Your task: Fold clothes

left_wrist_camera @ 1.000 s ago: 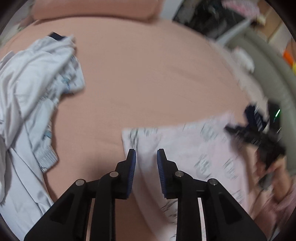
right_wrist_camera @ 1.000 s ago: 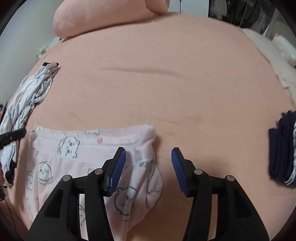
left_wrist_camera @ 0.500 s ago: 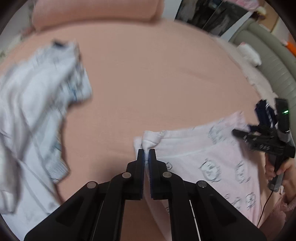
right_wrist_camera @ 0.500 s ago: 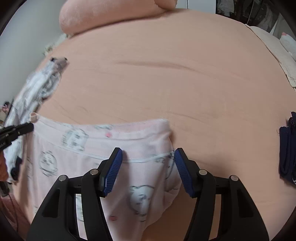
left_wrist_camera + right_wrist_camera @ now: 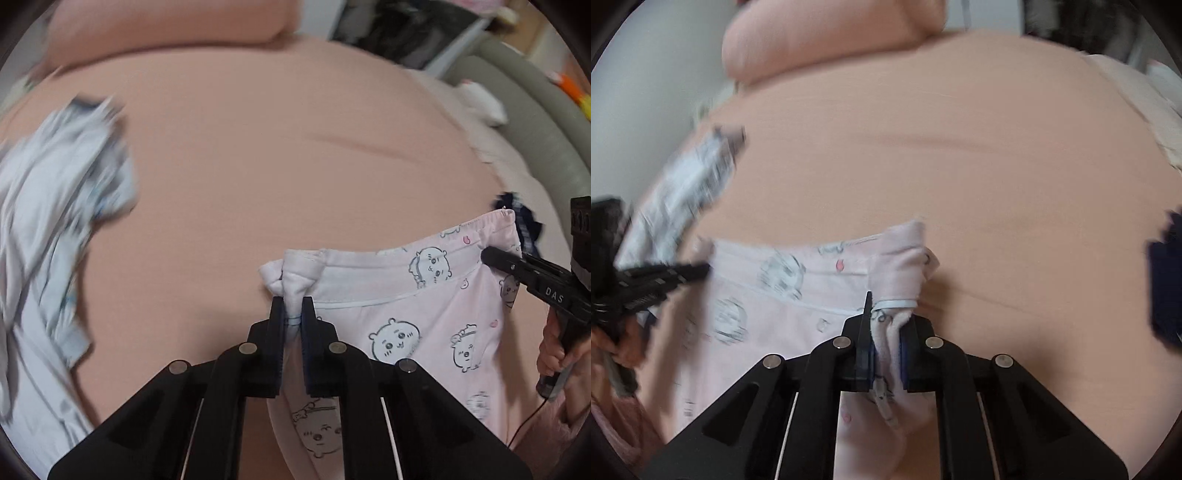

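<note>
Blurred grey-white garment, frame-cropped.

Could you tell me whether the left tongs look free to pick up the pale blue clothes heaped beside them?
Probably not yet: the left tongs are shut on the pink pyjamas' waistband corner. Bare sheet alone separates them from the blue clothes.

We see the left gripper built of matte black plastic: two angular linkage arms, each with triangular cut-outs, carry round silver screws at the pivots. The fingers are flat black bars faced with blue pads. The right gripper has the same build. Seen from the left wrist, its side bears white letters "DAS", and a thin black cable hangs below the handle. A pink fuzzy sleeve shows at the edge.
</note>
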{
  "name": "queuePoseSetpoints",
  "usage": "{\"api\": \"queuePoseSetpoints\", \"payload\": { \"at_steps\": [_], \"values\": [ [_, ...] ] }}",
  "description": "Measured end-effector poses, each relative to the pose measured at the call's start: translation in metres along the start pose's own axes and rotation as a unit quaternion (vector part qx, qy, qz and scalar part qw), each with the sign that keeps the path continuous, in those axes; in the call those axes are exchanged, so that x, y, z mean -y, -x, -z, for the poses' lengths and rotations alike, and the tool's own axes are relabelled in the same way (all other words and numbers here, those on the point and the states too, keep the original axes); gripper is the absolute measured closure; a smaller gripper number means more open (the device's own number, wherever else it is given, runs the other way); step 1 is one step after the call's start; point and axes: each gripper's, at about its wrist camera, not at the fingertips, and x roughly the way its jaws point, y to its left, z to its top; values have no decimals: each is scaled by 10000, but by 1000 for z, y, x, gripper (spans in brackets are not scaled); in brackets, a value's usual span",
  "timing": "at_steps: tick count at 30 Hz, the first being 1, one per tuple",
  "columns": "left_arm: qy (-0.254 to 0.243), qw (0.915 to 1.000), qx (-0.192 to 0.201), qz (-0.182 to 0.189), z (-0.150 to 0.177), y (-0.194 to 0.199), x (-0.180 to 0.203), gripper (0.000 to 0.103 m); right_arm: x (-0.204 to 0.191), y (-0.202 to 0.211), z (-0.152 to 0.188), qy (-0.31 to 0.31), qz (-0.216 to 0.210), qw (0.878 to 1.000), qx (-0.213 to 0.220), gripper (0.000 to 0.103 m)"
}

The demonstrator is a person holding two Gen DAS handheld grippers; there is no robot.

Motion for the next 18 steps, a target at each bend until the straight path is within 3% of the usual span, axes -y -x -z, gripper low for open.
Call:
{"api": "queuePoseSetpoints", "payload": {
  "at_steps": [4,6,8,9,11,12,14,18],
  "values": [
    [-458,9986,-122,236,-35,-19,36,95,33,42,-6,5,275,9994,227,95],
    [-591,9980,-144,178,-52,-35,47,94,53,48,-15,-35,410,9988,248,95],
    [-522,9975,-428,201,-63,-67,47,90,61,33,-27,-50,530,9985,138,94],
    [-463,9970,-580,218,-67,-81,44,77,73,22,-28,-26,666,9978,2,90],
    [-342,9968,-618,377,-70,-87,36,74,98,-17,-23,-17,916,9938,-637,73],
    [-260,9968,-639,414,-71,-87,31,73,107,-22,-19,-181,887,9938,-639,71],
    [-23,9982,-568,195,-64,-61,25,71,119,-10,-14,-635,714,9948,-344,68],
    [-20,9995,-280,156,-9,-4,29,66,124,50,18,-1136,332,9930,48,65]
  ]
}}
